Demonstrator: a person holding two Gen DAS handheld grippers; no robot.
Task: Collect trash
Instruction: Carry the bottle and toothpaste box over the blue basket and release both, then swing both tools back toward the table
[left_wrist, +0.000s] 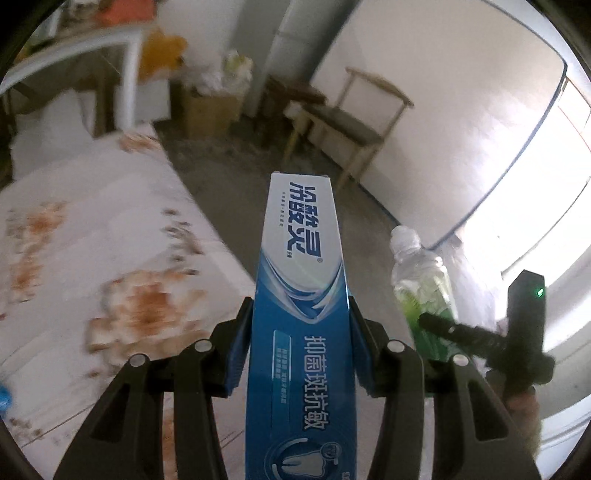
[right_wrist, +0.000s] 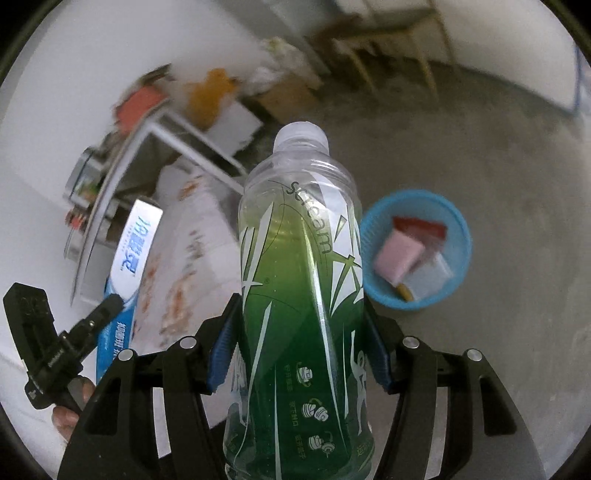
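Observation:
My left gripper (left_wrist: 300, 314) is shut on a blue and white toothpaste box (left_wrist: 300, 280), held lengthwise above the edge of a floral-covered table (left_wrist: 92, 258). My right gripper (right_wrist: 301, 325) is shut on a clear plastic bottle with a green label (right_wrist: 301, 280), cap pointing away. The bottle also shows in the left wrist view (left_wrist: 421, 288), and the box in the right wrist view (right_wrist: 131, 254). A blue trash basket (right_wrist: 454, 225) stands on the floor right of the bottle, holding a pink carton, a red wrapper and a pale packet.
A wooden chair (left_wrist: 354, 122) stands by the white wall. A cardboard box (left_wrist: 210, 109) with white bags sits beside a white-framed table (left_wrist: 129, 74). The floor (right_wrist: 480, 129) is bare grey concrete. The view is motion-blurred.

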